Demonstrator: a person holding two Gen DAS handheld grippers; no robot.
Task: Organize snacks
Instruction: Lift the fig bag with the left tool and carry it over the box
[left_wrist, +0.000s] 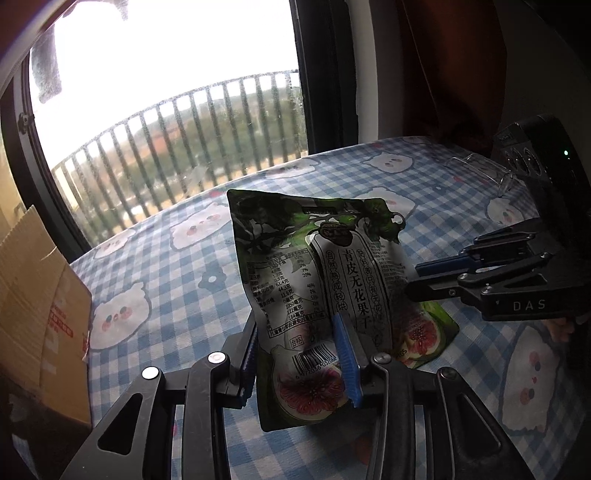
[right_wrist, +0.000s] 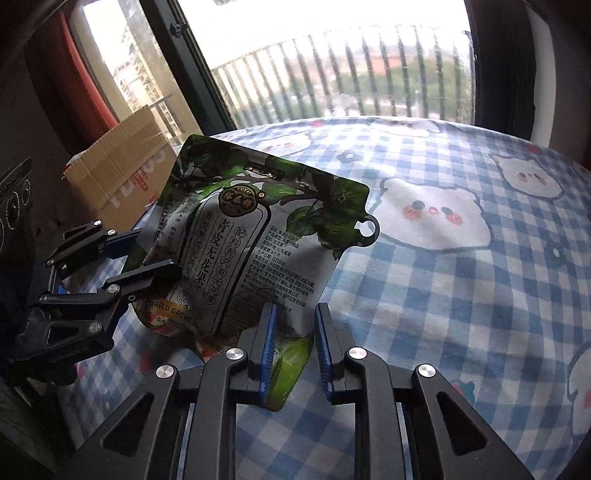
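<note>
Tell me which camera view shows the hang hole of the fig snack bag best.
The right wrist view: the hang hole stands clear against the checked cloth. In the left wrist view it is smaller, at the fig snack bag edge.

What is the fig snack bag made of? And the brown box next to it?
The fig snack bag looks like thin plastic or foil film: glossy, crinkled, catching window light. The brown box looks like corrugated cardboard: matte, with ribbed lines on its flap. The left tongs grip the bag.
</note>
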